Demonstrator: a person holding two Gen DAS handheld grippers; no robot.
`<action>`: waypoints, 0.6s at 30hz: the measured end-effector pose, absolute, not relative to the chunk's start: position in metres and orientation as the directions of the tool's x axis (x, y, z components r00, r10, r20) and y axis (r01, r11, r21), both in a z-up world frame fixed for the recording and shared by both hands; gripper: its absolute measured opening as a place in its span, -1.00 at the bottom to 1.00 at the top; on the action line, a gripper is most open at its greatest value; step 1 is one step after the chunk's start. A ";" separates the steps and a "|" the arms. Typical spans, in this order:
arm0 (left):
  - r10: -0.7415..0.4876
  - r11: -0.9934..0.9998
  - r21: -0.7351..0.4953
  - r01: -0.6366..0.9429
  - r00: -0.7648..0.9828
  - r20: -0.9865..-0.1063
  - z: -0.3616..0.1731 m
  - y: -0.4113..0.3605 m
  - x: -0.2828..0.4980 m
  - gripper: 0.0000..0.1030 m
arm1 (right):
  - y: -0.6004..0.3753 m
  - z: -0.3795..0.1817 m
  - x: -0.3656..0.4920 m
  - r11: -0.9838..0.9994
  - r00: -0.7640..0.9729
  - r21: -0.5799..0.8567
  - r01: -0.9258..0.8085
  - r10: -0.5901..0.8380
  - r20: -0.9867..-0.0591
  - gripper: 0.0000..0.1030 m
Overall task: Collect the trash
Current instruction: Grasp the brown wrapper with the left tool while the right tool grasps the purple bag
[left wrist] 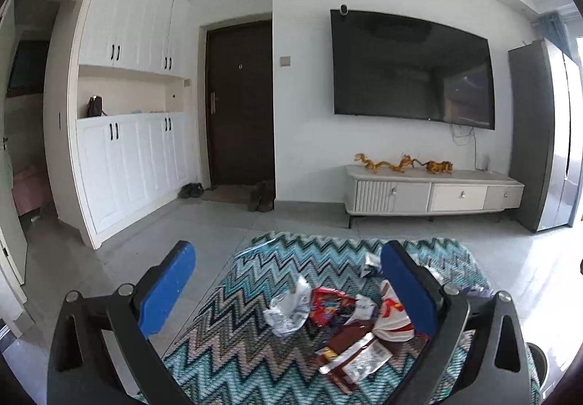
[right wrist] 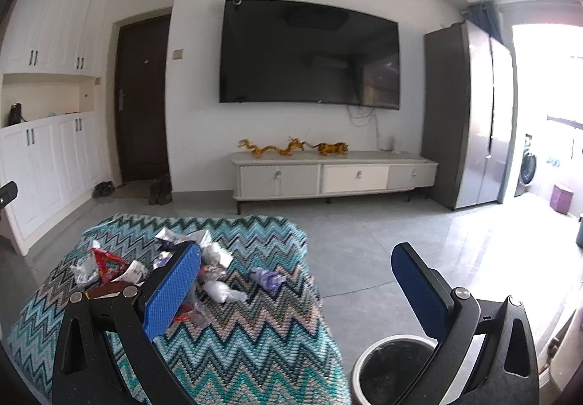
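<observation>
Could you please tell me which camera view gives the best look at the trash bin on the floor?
The right wrist view shows it best: the trash bin stands on the floor beside the zigzag-covered table, its pale rim and dark inside visible between the open right gripper's fingers. The left wrist view catches only a sliver of its rim at the lower right edge.

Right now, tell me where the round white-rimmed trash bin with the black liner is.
The round white-rimmed trash bin stands on the grey tiled floor at the right wrist view's bottom, just right of the zigzag-patterned table, below the open right gripper.
</observation>
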State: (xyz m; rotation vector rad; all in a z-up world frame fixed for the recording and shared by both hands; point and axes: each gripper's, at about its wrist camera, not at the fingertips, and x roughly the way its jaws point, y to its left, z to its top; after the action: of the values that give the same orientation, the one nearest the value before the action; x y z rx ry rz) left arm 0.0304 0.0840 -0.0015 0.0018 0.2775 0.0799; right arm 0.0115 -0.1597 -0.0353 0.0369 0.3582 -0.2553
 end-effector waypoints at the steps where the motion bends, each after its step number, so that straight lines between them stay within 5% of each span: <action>1: 0.069 0.998 0.013 -0.069 0.954 -0.292 -0.006 0.089 0.035 0.99 | -0.158 -0.037 0.014 0.969 0.905 -0.004 0.245 -0.230 -0.357 0.99; 8: -0.089 0.994 0.020 0.112 0.877 -0.472 -0.060 0.088 0.062 0.98 | -0.158 -0.061 0.040 0.987 0.889 0.065 0.150 -0.106 -0.445 0.97; 15: -0.209 0.969 -0.027 0.247 0.753 -0.624 -0.115 0.065 0.093 0.97 | -0.146 -0.103 0.088 0.985 0.813 0.171 -0.007 0.106 -0.573 0.26; 18: -0.240 0.961 -0.056 0.271 0.711 -0.661 -0.136 0.060 0.106 0.96 | -0.135 -0.115 0.108 0.978 0.780 0.195 -0.070 0.176 -0.601 0.12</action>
State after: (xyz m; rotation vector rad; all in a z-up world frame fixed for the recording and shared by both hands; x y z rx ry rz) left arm 0.1056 0.0605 -0.1355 0.0460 0.7266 -0.2834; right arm 0.1076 -0.1352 -0.1148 0.1657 0.6642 0.1335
